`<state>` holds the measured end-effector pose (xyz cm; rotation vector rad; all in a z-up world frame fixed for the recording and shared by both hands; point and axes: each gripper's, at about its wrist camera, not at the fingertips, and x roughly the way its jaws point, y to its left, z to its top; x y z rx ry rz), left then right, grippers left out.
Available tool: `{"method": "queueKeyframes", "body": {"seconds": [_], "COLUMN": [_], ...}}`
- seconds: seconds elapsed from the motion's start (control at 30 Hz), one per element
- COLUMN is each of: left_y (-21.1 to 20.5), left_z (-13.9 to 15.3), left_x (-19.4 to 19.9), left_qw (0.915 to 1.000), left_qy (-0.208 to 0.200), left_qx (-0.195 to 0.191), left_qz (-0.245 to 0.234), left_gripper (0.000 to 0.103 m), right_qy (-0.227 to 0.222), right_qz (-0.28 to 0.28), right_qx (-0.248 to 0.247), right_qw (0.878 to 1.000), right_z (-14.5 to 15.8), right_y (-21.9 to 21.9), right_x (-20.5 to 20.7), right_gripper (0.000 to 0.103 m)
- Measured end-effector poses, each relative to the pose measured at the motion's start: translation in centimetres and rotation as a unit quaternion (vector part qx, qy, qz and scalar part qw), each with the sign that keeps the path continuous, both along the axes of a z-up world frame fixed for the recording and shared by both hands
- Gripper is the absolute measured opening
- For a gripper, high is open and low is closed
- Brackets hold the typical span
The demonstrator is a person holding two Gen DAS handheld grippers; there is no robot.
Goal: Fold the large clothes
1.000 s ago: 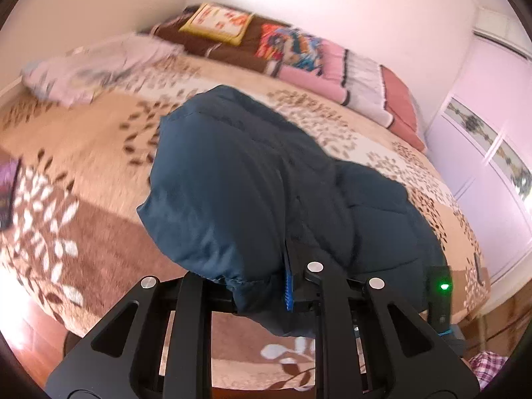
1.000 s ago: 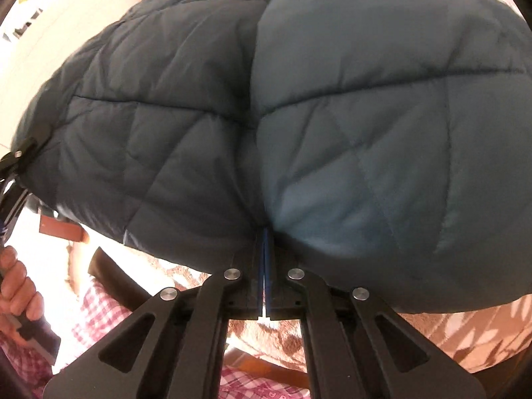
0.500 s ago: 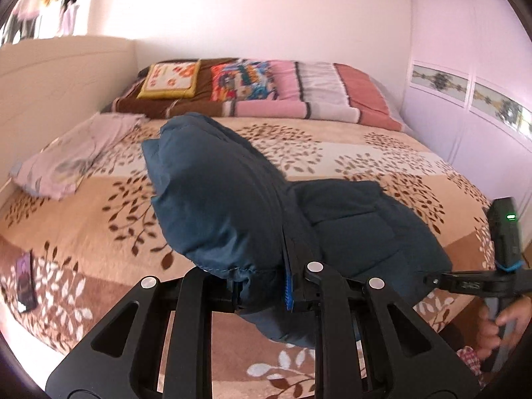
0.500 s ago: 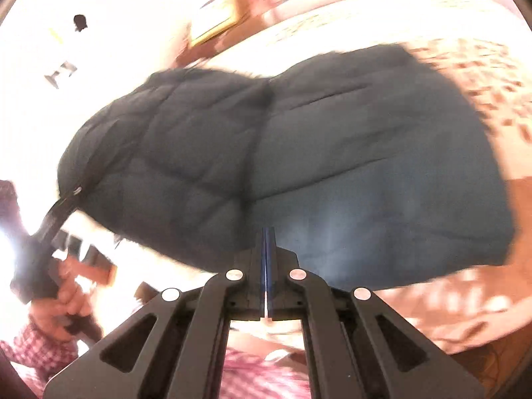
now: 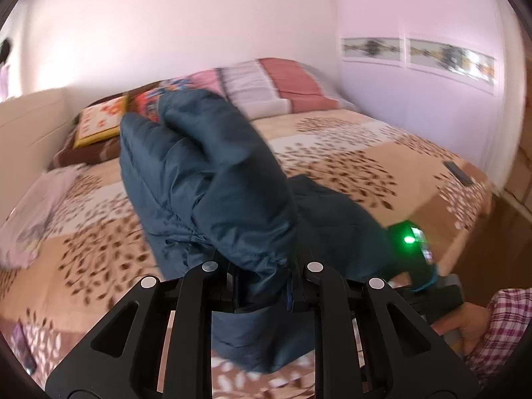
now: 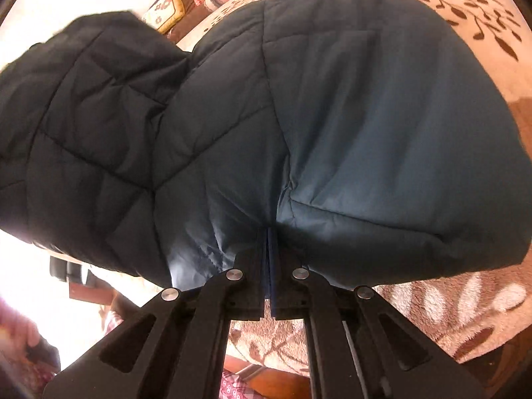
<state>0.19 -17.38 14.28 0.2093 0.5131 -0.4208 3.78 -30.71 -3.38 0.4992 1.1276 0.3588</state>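
A bedroom with pale walls; a bed (image 5: 382,153) spread with a tan, leaf-patterned fleece blanket serves as the work surface and as landmark throughout.

Left wrist view. The dark teal quilted puffer jacket (image 5: 212,179) lies near the bed's foot, one bunched part raised above the blanket. The left gripper (image 5: 262,286) is clamped narrowly on a thick fold of the jacket's hem, padding filling the gap between its jaws. At the bed's head lie striped pink bedding (image 5: 266,83) and a yellow patterned cushion (image 5: 99,123); a pale lilac garment (image 5: 36,212) rests on the bed's far left side. At the bed's near right edge, a hand (image 5: 465,329) in a plaid sleeve holds the other tool, its green light lit.

Right wrist view. The jacket (image 6: 382,126) fills the frame above the bed, its darker quilted section (image 6: 83,126) lifted to the left. The right gripper (image 6: 269,266) is almost fully closed, pinching a thin seam edge of the fabric.

Step in hand, as judged: carrying one side of the jacket over its body for a fold. The next move calls for both grips to hold, edges to be aligned, then the layer laid flat on the bed.
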Motion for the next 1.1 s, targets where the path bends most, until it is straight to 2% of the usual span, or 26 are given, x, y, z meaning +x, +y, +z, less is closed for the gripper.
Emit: {"method": "queueKeyframes", "body": {"seconds": [0.07,0.17,0.2,0.37,0.47,0.6,0.73,0.87,0.97,1.1], "left_y": [-2.2,-5.3,-6.5,-10.7,-12.2,-12.7,-12.5,-12.4,-12.5,-12.7], "left_z": [-0.7,-2.4,-3.4,-7.4,-9.4,-10.8,-11.2,-11.4,-11.6,-11.5], "left_x": [0.1,0.3,0.4,0.1,0.2,0.5,1.3,1.1,0.7,1.4], "left_qw": [0.9996,0.9981,0.997,0.9904,0.9857,0.9823,0.9818,0.983,0.9834,0.9845], "left_qy": [0.003,0.011,0.017,0.03,0.041,0.059,0.082,0.089,0.082,0.087], "left_qx": [0.008,0.018,0.024,0.067,0.088,0.092,0.078,0.069,0.077,0.07], "left_qz": [-0.026,-0.058,-0.071,-0.117,-0.138,-0.152,-0.152,-0.145,-0.142,-0.136], "left_gripper": [0.018,0.018,0.018,0.019,0.021,0.024,0.025,0.025,0.026,0.026], "right_qy": [0.004,0.002,-0.001,-0.015,-0.022,-0.037,-0.084,-0.107,-0.103,-0.076], "right_qz": [-0.008,-0.03,-0.039,-0.102,-0.155,-0.197,-0.151,-0.061,-0.001,0.068], "right_qx": [0.023,0.096,0.107,0.116,0.099,0.079,0.056,0.007,-0.028,-0.063], "right_qw": [1.0,0.995,0.993,0.988,0.983,0.976,0.983,0.992,0.994,0.993], "right_z": [-0.6,-0.7,-0.6,0.1,0.6,2.8,8.7,14.9,17.1,16.2], "right_y": [-0.4,-3.0,-4.0,-10.5,-14.8,-18.9,-18.6,-13.5,-8.9,-4.2], "right_x": [-0.2,-1.3,-1.8,-5.1,-7.3,-8.1,-5.0,1.3,5.6,10.5], "right_gripper": [0.002,0.003,0.004,0.004,0.004,0.004,0.004,0.004,0.004,0.004]}}
